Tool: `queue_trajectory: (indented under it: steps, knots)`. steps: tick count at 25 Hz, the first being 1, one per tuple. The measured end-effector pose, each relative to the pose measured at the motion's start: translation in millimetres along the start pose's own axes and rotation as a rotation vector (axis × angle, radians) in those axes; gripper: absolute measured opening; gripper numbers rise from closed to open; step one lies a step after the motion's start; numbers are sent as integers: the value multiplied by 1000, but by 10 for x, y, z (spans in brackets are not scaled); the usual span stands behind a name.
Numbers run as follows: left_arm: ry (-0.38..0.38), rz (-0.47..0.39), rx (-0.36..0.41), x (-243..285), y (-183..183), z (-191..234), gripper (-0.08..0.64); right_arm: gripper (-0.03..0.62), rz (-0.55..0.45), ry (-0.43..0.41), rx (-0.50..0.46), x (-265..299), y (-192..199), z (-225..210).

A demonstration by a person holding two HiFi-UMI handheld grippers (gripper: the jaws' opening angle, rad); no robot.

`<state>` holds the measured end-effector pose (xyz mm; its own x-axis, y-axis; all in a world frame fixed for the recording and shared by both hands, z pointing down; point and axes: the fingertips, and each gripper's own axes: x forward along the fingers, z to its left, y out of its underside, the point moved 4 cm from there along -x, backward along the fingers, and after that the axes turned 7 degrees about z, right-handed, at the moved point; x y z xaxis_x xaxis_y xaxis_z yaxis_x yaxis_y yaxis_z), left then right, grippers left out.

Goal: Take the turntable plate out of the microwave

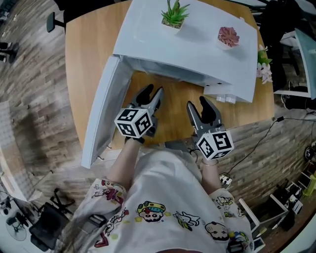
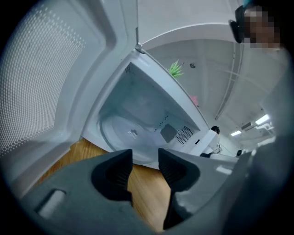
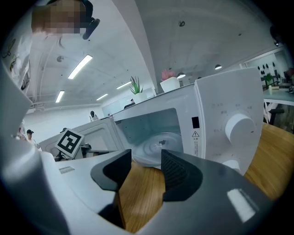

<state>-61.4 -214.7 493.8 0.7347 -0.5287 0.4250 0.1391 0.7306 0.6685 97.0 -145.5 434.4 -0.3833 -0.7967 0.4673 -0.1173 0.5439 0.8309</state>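
The white microwave (image 1: 197,44) stands on a wooden table (image 1: 173,116) with its door (image 1: 98,108) swung open to the left. The head view hides the cavity under the microwave's top. In the left gripper view the glass turntable plate (image 2: 131,133) lies flat on the cavity floor; the right gripper view shows the plate (image 3: 161,143) too. My left gripper (image 1: 150,94) and right gripper (image 1: 197,105) hover side by side over the table just in front of the opening. Both are open and hold nothing, with the left gripper (image 2: 145,156) and right gripper (image 3: 146,158) a short way from the plate.
A green potted plant (image 1: 174,15) and a pink one (image 1: 228,36) stand on the microwave's top. The control panel with a round knob (image 3: 239,126) is right of the cavity. The open door (image 2: 41,92) walls off the left side. The table's front edge runs close behind the grippers.
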Motion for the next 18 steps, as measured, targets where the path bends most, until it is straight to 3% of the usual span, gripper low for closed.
queue_trajectory:
  steps: [18]
  knots:
    - [2, -13, -217, 416, 150, 410, 172, 198, 59, 2, 58, 129, 377, -98]
